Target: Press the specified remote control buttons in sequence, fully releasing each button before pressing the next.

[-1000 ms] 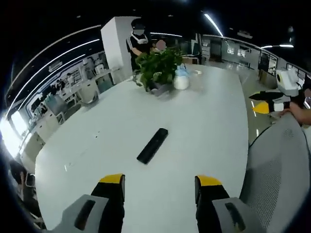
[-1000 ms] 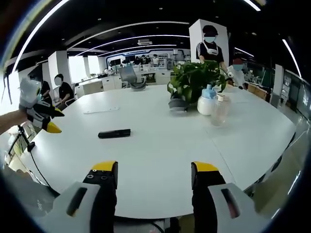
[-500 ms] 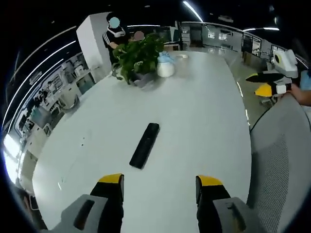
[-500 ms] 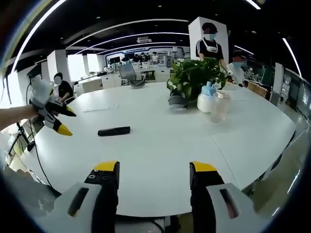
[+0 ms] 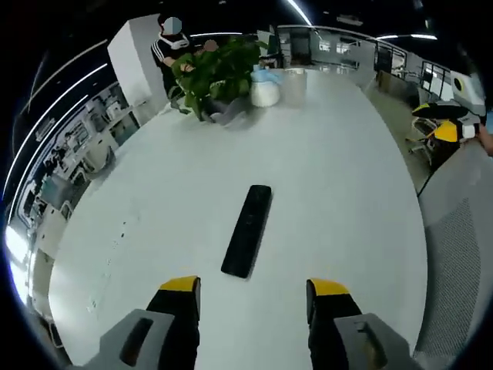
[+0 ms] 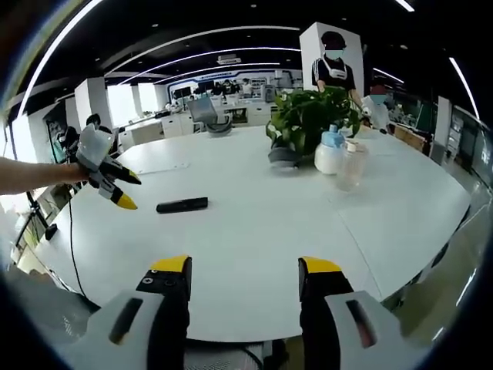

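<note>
White table [image 5: 347, 200] broad, bare around remote [image 5: 247, 230] (mid-surface, far from edges); left tool [image 5: 253, 289], right tool [image 6: 243, 269] both wide.

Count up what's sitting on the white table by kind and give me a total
Remote control: 1
Potted plant: 1
White jug with blue top: 1
Clear bottle: 1
Total: 4
</note>
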